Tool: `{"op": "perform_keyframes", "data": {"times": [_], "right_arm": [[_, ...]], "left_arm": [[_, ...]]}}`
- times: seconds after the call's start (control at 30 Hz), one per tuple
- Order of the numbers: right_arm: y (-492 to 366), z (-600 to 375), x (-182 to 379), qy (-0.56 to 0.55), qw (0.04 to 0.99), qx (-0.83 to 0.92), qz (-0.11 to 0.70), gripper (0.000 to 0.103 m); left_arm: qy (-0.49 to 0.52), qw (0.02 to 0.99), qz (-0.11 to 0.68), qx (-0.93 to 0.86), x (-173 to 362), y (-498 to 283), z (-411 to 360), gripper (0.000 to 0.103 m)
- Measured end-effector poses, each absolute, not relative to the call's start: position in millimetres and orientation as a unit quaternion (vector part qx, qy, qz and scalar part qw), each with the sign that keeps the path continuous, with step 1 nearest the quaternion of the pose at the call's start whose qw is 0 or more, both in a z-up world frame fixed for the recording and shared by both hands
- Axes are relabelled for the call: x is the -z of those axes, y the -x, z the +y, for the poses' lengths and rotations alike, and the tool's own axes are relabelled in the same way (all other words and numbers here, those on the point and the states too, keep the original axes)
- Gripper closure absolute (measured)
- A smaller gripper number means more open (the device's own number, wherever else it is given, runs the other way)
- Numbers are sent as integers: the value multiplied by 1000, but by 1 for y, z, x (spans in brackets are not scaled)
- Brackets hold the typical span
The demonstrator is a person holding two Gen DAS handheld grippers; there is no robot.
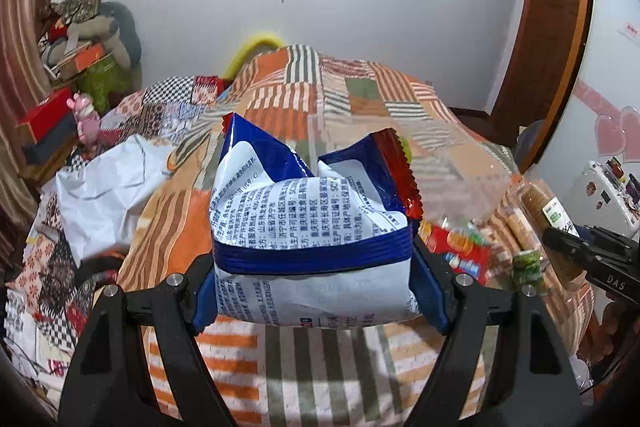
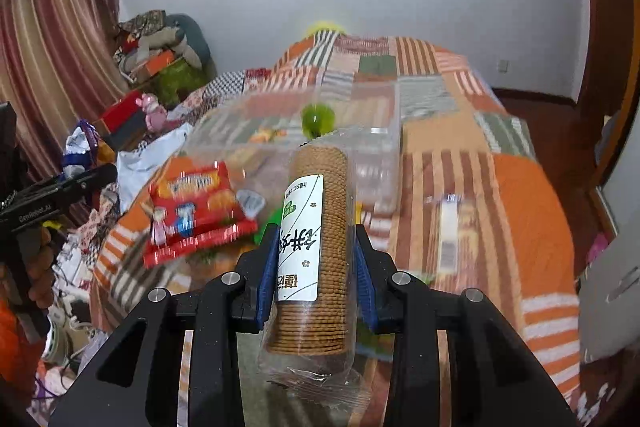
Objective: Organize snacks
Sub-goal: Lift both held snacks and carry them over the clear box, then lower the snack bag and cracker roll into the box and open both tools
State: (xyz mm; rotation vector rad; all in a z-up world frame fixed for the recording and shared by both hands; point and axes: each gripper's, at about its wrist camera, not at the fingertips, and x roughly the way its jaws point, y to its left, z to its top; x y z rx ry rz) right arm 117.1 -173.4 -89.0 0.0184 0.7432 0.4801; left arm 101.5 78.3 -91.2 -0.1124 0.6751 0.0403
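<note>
1. The left gripper [image 1: 314, 287] is pinching a blue-and-white snack bag [image 1: 308, 219] across its width, its blue fingers [image 1: 204, 301] pressing on both sides of the puffy packet, which is sitting upright between them, above a bed covered by an orange striped patchwork quilt [image 1: 360, 95].
2. The right gripper [image 2: 316, 279] is clamping a clear-wrapped roll of round brown biscuits [image 2: 320, 227] with a white label; its fingers [image 2: 268, 275] are squeezing the roll at mid-length, and the roll is pointing away from the camera and up over the quilt.
3. A clear plastic container [image 2: 372, 131] is standing on the bed beyond both grippers, with a small green item [image 2: 318, 119] showing through its wall; the view is too blurred for more.
4. A red snack packet [image 2: 196, 207] is lying on the quilt to the left of the biscuit roll, near the container's front.
5. A white plastic bag [image 1: 108, 195] is lying crumpled at the bed's left edge.
6. A person's hand [image 2: 40, 267] is showing at the left edge of the right wrist view, gripping the other gripper's handle.
</note>
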Motion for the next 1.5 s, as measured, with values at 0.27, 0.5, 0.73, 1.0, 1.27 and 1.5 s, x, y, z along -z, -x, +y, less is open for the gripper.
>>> {"op": "perform_keyframes", "data": {"times": [0.27, 0.5, 0.73, 1.0, 1.27, 1.5], "right_arm": [[-137, -164, 69, -6, 916, -233, 327, 71], [-160, -159, 60, -10, 921, -236, 311, 71], [-181, -157, 65, -26, 922, -233, 309, 71], [-202, -149, 74, -20, 919, -232, 318, 71], [-219, -139, 79, -5, 914, -235, 330, 71], [-236, -133, 87, 5, 906, -236, 351, 71]], "left_arm": [[48, 946, 321, 3, 75, -132, 67, 24], [29, 947, 318, 19, 69, -164, 52, 24], [19, 945, 326, 27, 73, -199, 37, 24], [18, 937, 347, 43, 84, -235, 27, 24], [27, 920, 388, 53, 98, -275, 28, 24], [12, 899, 434, 61, 113, -306, 22, 24]]}}
